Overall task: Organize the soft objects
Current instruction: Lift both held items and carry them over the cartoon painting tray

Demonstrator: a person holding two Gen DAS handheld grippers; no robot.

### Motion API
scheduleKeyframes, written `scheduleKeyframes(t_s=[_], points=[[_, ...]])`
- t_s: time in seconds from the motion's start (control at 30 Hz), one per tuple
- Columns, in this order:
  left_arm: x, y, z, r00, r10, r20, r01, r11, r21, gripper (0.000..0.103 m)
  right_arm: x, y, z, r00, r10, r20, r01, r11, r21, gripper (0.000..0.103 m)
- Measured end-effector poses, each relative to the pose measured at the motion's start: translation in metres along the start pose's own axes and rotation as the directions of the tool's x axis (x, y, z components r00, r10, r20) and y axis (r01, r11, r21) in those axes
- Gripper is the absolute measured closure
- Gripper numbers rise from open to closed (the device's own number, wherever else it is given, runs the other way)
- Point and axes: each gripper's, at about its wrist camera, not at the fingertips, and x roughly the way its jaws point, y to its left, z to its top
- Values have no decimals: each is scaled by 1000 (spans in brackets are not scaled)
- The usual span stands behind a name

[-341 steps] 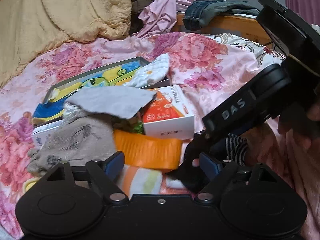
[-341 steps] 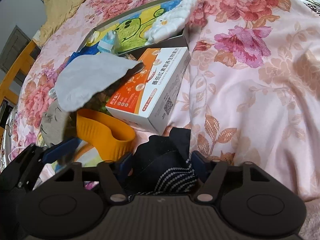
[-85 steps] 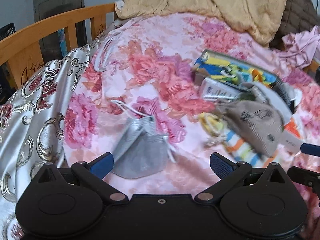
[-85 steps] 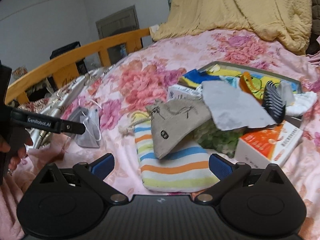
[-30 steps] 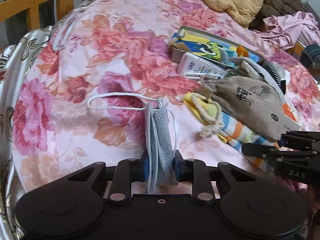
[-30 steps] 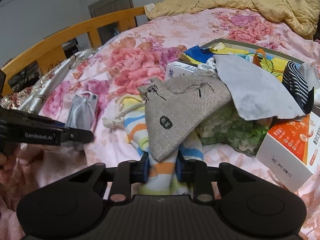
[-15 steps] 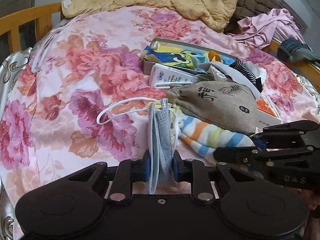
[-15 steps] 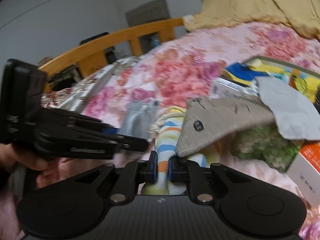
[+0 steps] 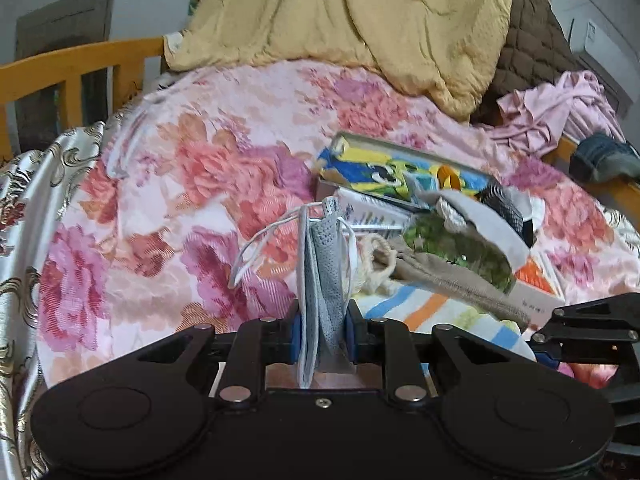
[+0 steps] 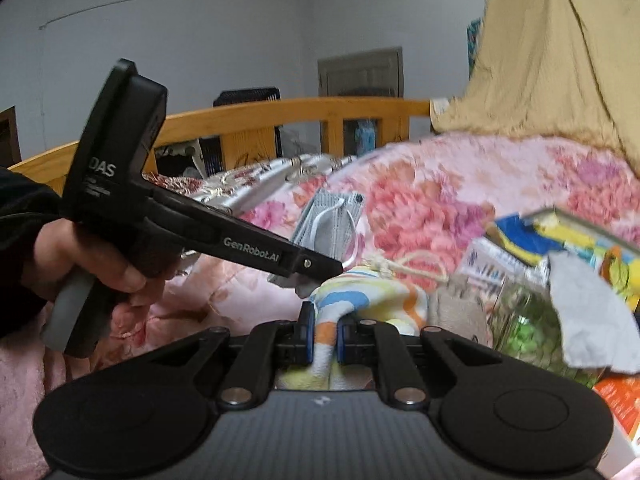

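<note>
My left gripper [image 9: 322, 330] is shut on a grey face mask [image 9: 323, 280] with white ear loops, held upright above the floral bedspread [image 9: 192, 184]. The mask also shows in the right wrist view [image 10: 332, 222], pinched by the left gripper [image 10: 320, 266]. My right gripper [image 10: 322, 338] is shut on a striped pastel cloth [image 10: 372, 300], lifting its edge. The cloth shows in the left wrist view [image 9: 436, 312] under a beige drawstring pouch [image 9: 440, 276]. The right gripper [image 9: 540, 344] shows at the right edge there.
A pile lies on the bed: a shallow box with a colourful picture [image 9: 396, 172], a white carton [image 9: 368, 210], a green patterned item [image 9: 456, 244], a grey cloth [image 10: 592, 320], an orange and white box [image 9: 532, 284]. A yellow quilt [image 9: 360, 20] and wooden bed rail [image 10: 280, 120] stand behind.
Both grippers have lifted and tilted upward. The left one has raised the mask off the bedspread. The right one has pulled the striped cloth's edge up, and the pouch has slid to the right.
</note>
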Motion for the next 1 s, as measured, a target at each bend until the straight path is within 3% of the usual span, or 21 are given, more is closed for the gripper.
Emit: scheduleKeyframes(t_s=[0.47,0.7,0.8,1.0], points=[[-18,-9,1,994,37,107,-40,999,25,81,-23,21,7,984,-78,159,106,979,-177,91],[-32,-8,6,985,65,162,-64,998,-10,81,-38,28,12,959,-110,261,177,952,-250,91],[-40,-16,9,977,79,198,-87,996,30,81,-40,20,16,947,-142,288,215,947,-240,91],[-38,-31,23,975,49,217,-66,995,71,81,-44,-5,23,919,-215,332,300,925,-232,91]])
